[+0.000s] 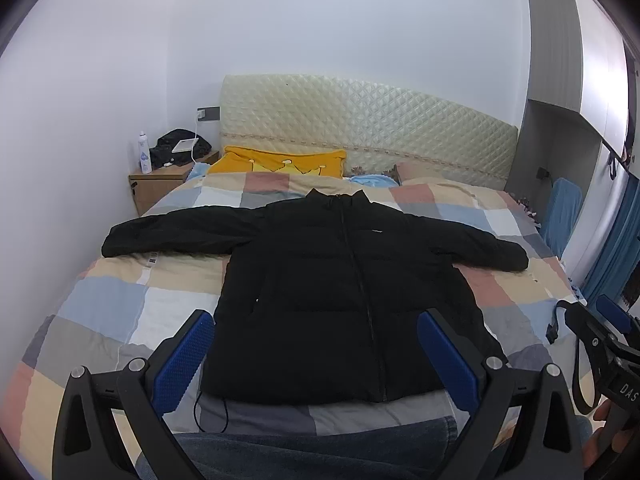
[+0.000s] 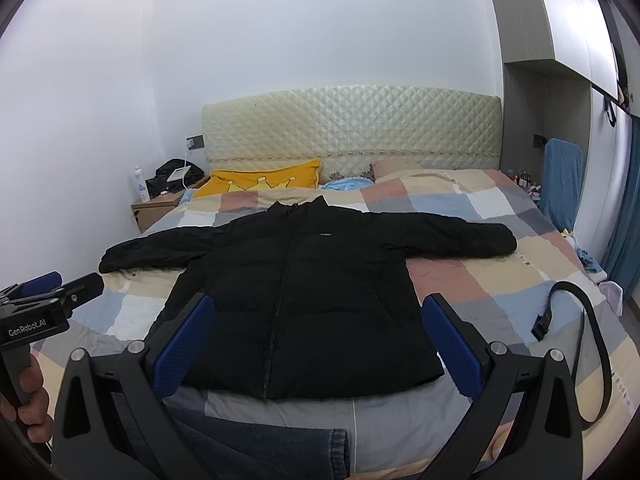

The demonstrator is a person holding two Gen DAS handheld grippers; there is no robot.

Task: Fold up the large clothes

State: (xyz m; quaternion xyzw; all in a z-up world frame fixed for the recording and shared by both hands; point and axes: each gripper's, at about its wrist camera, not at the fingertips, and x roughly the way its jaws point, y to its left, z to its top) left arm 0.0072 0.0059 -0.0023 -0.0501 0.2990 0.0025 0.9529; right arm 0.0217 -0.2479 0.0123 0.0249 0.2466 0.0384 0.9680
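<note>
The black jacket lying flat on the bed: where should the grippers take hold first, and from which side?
Probably the sleeve cuffs. The black jacket lies front-up, zipped, both sleeves spread outward. The open left gripper would suit the left cuff, the open right gripper the right cuff, each approached from its outer side; the free ends can then fold inward across the chest.

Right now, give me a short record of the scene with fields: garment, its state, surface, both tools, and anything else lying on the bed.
garment: black puffer jacket
state: spread flat, front up, zipped, both sleeves out to the sides, unfolded
surface: checked quilt on a bed
left tool: open, above the hem, holding nothing
right tool: open, above the hem, holding nothing
also on bed: yellow pillow, black strap at the right
</note>
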